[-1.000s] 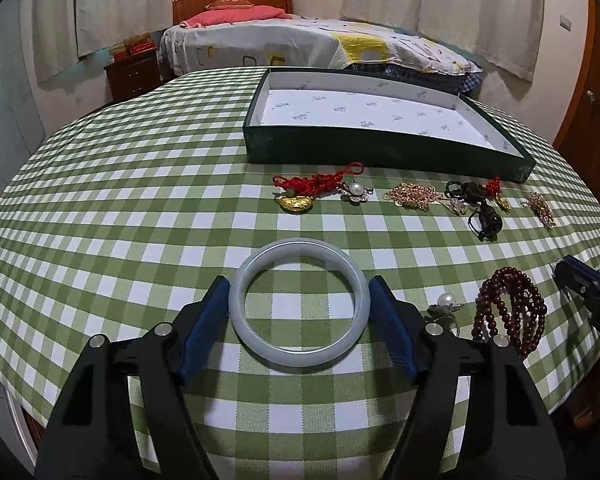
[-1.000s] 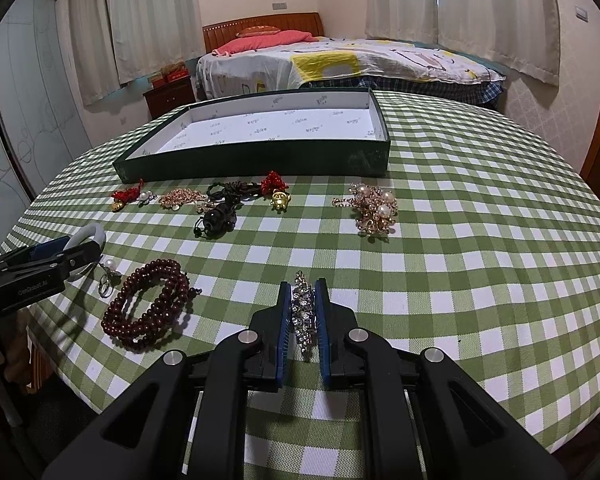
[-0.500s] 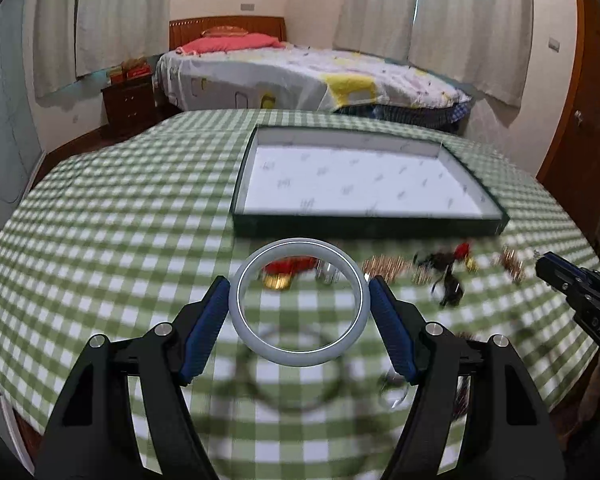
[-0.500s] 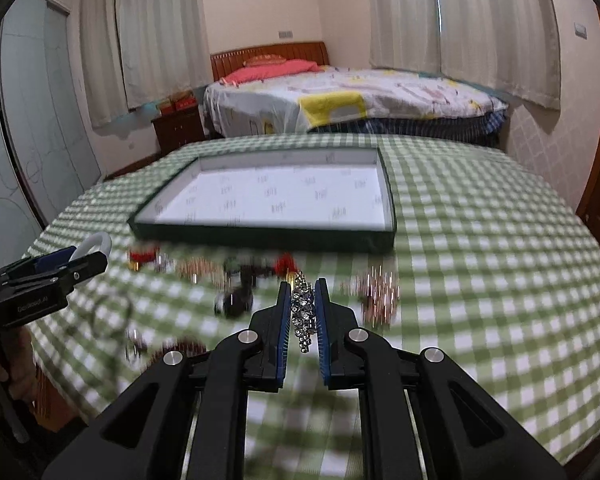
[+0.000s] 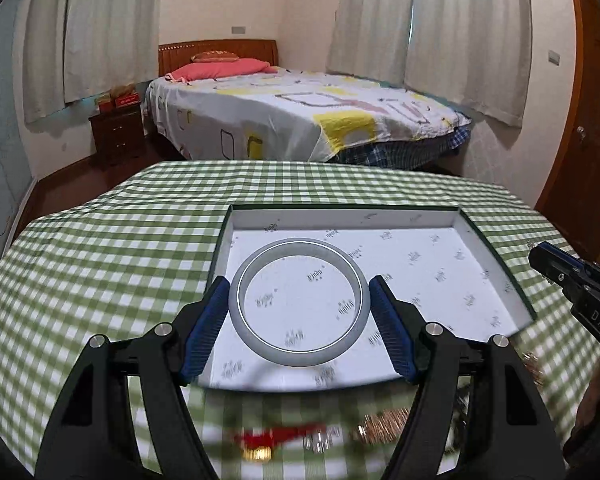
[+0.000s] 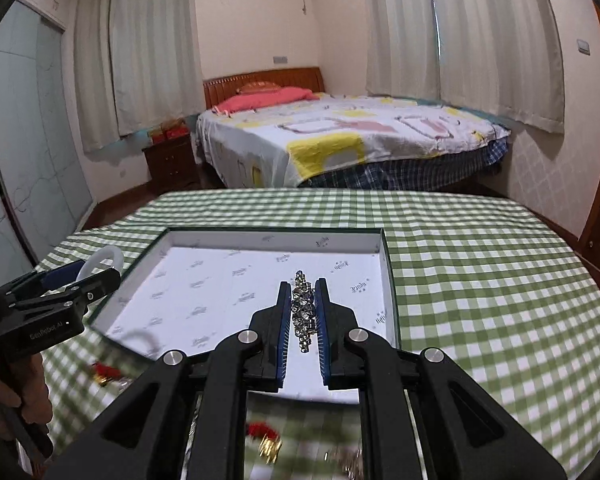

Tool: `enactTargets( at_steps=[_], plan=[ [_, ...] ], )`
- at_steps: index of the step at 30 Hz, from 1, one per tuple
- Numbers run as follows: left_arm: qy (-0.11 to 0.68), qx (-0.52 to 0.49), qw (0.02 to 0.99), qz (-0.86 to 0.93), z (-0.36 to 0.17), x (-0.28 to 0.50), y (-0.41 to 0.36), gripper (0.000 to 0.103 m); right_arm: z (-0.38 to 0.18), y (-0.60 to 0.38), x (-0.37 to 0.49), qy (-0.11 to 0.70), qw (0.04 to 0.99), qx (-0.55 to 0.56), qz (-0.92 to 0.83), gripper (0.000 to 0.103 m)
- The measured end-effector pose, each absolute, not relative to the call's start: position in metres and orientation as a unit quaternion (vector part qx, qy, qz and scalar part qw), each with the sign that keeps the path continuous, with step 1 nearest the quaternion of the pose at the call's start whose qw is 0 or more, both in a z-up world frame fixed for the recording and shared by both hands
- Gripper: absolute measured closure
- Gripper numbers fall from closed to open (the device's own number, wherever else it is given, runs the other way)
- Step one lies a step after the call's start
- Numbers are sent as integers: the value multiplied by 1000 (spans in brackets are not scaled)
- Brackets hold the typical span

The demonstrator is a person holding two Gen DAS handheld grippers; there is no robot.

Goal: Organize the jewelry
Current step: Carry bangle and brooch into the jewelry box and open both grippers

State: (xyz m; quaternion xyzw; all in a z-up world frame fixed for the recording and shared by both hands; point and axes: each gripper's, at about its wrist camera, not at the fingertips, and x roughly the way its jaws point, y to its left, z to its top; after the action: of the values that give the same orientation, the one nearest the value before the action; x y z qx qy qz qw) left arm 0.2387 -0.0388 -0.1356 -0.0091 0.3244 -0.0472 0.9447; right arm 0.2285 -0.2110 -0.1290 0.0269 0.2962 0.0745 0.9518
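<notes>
My left gripper (image 5: 299, 304) is shut on a pale jade bangle (image 5: 256, 340), which hangs in the air over the near left part of the green box (image 5: 218, 252) with its white printed lining. A sparkling rhinestone piece (image 6: 304, 316) is pinched upright in my right gripper (image 6: 303, 300), held above the near right part of the same box (image 6: 390, 280). The left gripper (image 6: 60, 292) with the bangle (image 6: 106, 256) shows at the left edge of the right wrist view. My right gripper's tip (image 5: 556, 268) pokes in at the right of the left wrist view.
The box sits on a round table with a green checked cloth (image 5: 100, 264). Blurred jewelry lies on the cloth before the box: a red knotted charm (image 5: 276, 438), a gold chain (image 5: 384, 428). A bed (image 5: 300, 116) and a nightstand (image 5: 118, 132) stand beyond the table.
Both grippers rose off the cloth and moved forward over the box, carrying the bangle and the rhinestone piece. The loose jewelry now lies beneath and behind them.
</notes>
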Motion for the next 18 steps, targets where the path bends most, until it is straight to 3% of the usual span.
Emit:
enactTargets(
  at_steps=[10,18],
  plan=[
    [406,-10,913,-43,-192,280,-36,34,-190,-215,268,394,917,26,52,90],
    [425,-4,904,-48,-200,284,-42,32,-193,-215,271,409,911,21,54,85]
  ],
)
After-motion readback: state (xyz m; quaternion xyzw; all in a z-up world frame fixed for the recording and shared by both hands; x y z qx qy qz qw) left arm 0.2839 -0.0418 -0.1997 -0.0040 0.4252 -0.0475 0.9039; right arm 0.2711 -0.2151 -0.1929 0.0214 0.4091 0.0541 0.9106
